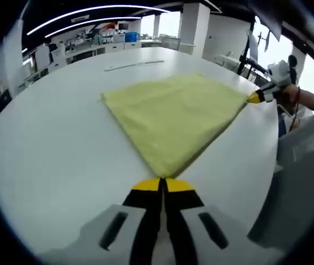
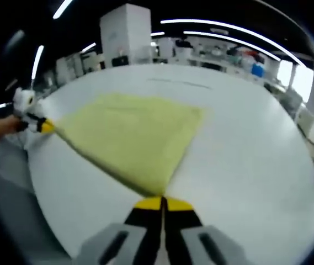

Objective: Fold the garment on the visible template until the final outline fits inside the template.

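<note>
The cloth (image 1: 170,116) lies spread flat on the counter (image 1: 52,149), toward one edge of it, with wide bare counter on its other sides. In the left gripper view, the left hand-held gripper (image 1: 163,184) sits at the cloth's nearest corner, jaws together on that corner. The right hand-held gripper (image 1: 254,97) is at the cloth's corner by the counter edge, a hand (image 1: 290,95) behind it. In the right gripper view, the right hand-held gripper (image 2: 162,202) meets the nearest corner of the cloth (image 2: 132,135), and the left hand-held gripper (image 2: 45,126) is at the far left corner, close to the counter (image 2: 245,149) edge. A thin strip (image 1: 133,65) lies on the counter beyond the cloth, well apart from it. Desks and shelves (image 1: 99,43) stand behind the counter's far edge.
</note>
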Demonstrator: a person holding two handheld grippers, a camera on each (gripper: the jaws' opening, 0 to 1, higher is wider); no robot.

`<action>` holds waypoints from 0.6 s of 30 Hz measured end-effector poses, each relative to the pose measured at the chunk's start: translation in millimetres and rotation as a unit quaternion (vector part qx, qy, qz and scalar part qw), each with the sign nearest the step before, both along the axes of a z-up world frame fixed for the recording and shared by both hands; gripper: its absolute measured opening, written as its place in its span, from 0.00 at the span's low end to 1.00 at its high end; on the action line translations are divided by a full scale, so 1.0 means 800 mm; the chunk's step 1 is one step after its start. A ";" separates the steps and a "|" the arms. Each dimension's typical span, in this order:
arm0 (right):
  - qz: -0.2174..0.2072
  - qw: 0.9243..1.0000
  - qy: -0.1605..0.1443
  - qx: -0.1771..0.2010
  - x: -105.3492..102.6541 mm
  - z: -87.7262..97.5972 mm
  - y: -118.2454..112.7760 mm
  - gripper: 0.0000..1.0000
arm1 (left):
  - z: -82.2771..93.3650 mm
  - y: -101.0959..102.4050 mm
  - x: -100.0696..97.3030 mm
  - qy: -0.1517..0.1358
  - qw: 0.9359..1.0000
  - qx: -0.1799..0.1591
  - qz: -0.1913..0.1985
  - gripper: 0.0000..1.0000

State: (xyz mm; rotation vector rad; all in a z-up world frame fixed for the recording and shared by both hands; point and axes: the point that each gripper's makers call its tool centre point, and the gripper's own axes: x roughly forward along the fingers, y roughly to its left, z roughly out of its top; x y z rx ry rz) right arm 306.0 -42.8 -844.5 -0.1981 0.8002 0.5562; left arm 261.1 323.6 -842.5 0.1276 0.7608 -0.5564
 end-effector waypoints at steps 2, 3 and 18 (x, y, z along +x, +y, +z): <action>-0.007 1.000 0.002 0.005 0.001 0.001 -0.001 0.00 | -0.001 0.001 0.000 0.000 1.000 0.003 0.005 0.00; -0.010 1.000 0.004 0.008 0.001 0.001 -0.001 0.00 | -0.001 0.003 0.002 -0.004 1.000 0.004 0.011 0.00; -0.010 0.999 -0.009 0.047 0.002 0.043 0.009 0.54 | 0.022 -0.005 0.003 -0.023 0.998 -0.045 0.028 0.45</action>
